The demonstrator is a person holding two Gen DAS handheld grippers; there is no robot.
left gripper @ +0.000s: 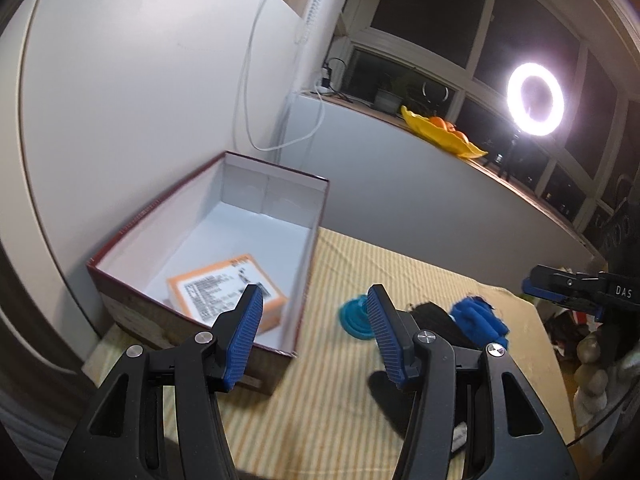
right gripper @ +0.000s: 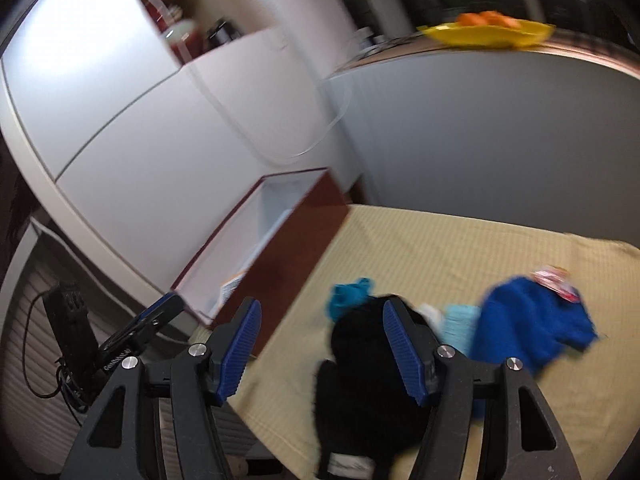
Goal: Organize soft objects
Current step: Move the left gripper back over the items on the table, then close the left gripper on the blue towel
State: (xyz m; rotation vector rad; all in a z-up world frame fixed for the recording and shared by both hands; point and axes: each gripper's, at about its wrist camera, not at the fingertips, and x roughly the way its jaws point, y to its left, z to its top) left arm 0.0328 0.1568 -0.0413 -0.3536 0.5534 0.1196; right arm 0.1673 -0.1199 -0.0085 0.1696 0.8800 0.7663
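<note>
An open dark-red box [left gripper: 308,240] with a white inside stands on the striped yellow cloth [left gripper: 400,280] at the left; it also shows in the right wrist view [right gripper: 296,232]. An orange pack [left gripper: 224,288] lies in it. My left gripper [left gripper: 314,336] is open and empty above the box's near right corner. A teal soft piece [left gripper: 354,316], a black garment [left gripper: 432,320] and a blue cloth [left gripper: 480,318] lie on the yellow cloth. My right gripper [right gripper: 322,352] is open and empty above the black garment [right gripper: 360,360], with the teal piece [right gripper: 348,294] and blue cloth [right gripper: 528,328] beside it.
White cabinet panels [left gripper: 140,100] rise behind the box. A grey low wall [left gripper: 400,176] runs behind the cloth, with a yellow dish of oranges [left gripper: 440,132] and a ring light [left gripper: 536,98] on its ledge. The cloth's edge drops off at the right [left gripper: 544,320].
</note>
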